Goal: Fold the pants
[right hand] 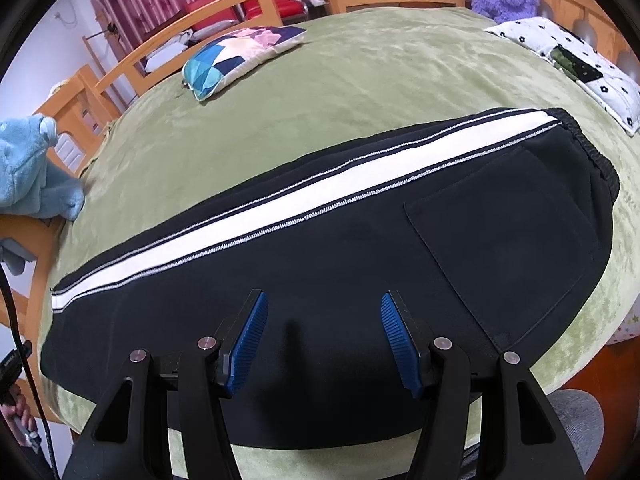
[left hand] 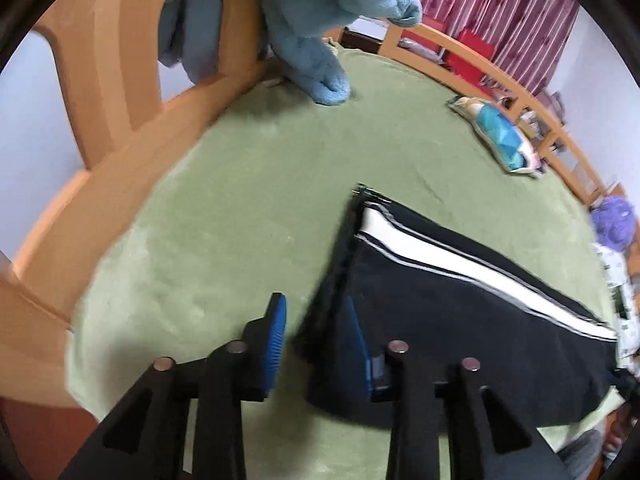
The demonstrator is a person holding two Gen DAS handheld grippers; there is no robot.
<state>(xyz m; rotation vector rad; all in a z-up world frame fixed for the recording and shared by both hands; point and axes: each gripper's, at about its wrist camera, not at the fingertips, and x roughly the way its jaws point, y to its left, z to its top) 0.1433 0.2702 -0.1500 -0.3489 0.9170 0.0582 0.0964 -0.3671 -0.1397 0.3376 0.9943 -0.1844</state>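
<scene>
**Pants laid leg on leg, crosswise folds still ahead**

On your left, the left gripper (left hand: 316,320) stands at the hem end of the pants (left hand: 460,304). Its jaws are partly spread with nothing pinched: the left pad hangs over bare green blanket (left hand: 224,200), and the right pad sits at the edge of the stacked black cloth. That view is blurred, so you cannot tell whether the pad touches the fabric.

Moving right, the pants lie flat across the near side of the bed, the white stripe (right hand: 280,208) running from hem to waistband. The layered edges at the hem suggest one leg already lies on the other, so the lengthwise fold looks done. The garment is at full length, so the folds that would shorten it remain.

Further right, the right gripper (right hand: 322,320) hovers above the black cloth near the pocket (right hand: 508,232), jaws spread and empty. The waistband (right hand: 592,156) lies at the far right end, ungripped.
</scene>
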